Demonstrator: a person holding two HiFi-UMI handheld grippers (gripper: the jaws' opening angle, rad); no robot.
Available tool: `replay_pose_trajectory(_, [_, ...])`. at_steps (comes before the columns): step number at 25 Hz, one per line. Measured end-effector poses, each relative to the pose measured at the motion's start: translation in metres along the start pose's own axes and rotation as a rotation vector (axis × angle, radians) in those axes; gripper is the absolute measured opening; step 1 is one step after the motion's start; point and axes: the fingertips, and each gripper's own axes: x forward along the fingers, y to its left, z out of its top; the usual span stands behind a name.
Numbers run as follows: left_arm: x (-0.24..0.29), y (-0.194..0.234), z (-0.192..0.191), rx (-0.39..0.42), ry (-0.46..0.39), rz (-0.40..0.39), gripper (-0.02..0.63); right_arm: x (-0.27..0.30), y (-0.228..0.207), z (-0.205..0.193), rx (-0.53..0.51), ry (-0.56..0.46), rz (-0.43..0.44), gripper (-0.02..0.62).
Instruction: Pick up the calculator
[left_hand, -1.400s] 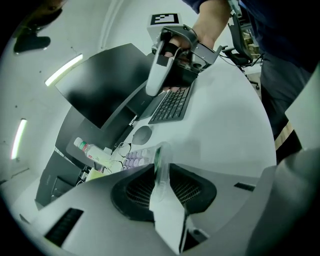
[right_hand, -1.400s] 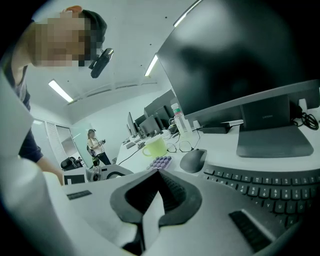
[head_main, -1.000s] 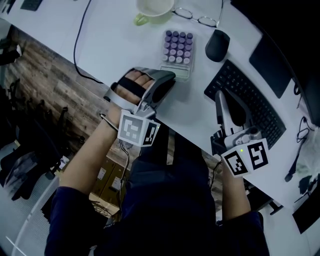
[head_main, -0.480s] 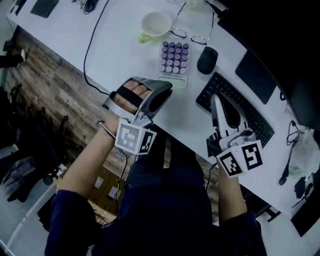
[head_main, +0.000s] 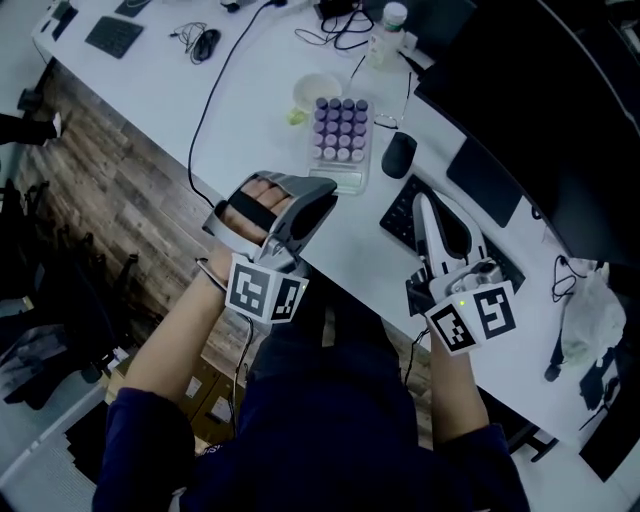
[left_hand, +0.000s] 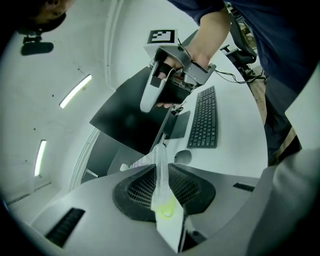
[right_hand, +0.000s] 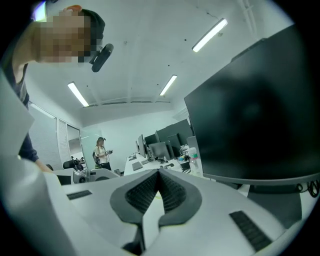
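1. Head view: A long white counter (head_main: 250, 120) runs slantwise across the picture. The calculator (head_main: 340, 135), with its purple buttons, lies flat on it. A pale mug (head_main: 317, 95) sits just behind the calculator, and a dark mouse (head_main: 399, 155) is just beside it on the right.
2. Head view: The left gripper (head_main: 325, 192) is held over the counter edge. Its tips point at the near end of the calculator, close to it but not touching it.
3. Head view: The right gripper (head_main: 422, 203) hangs over a black keyboard (head_main: 405, 215), well away from the calculator. A thin black cable (head_main: 215, 90) trails across the counter on the left.
4. Left gripper view: The left gripper (left_hand: 160, 155) has its fingers (left_hand: 140, 187) pressed together with nothing between them. Past them I can see the mouse (left_hand: 182, 156), the keyboard (left_hand: 205, 117), a dark screen (left_hand: 130, 115) and the right gripper (left_hand: 150, 97) in a hand (left_hand: 187, 52). I cannot pick out the calculator for sure here.
5. Right gripper view: The right gripper (right_hand: 159, 172) also has its fingers (right_hand: 175, 192) pressed together, holding nothing. It points up and away at a big dark screen (right_hand: 260, 115). A person (right_hand: 101, 152) stands far off among desks. The calculator does not show here.
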Motion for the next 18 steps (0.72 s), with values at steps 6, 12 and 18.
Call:
replay_pose_trajectory(6, [-0.022, 0.033, 0.006, 0.009, 0.002, 0.060, 0.094, 0.001, 0.015, 0.029, -0.027, -0.040, 0.015, 0.003])
replay_pose_trajectory(12, [-0.041, 0.067, 0.011, 0.025, -0.003, 0.123, 0.094, 0.003, 0.030, 0.058, -0.055, -0.084, 0.030, 0.003])
replay_pose_trajectory(18, [-0.055, 0.094, 0.024, 0.036, -0.014, 0.175, 0.094, 0.001, 0.040, 0.083, -0.084, -0.120, 0.044, 0.003])
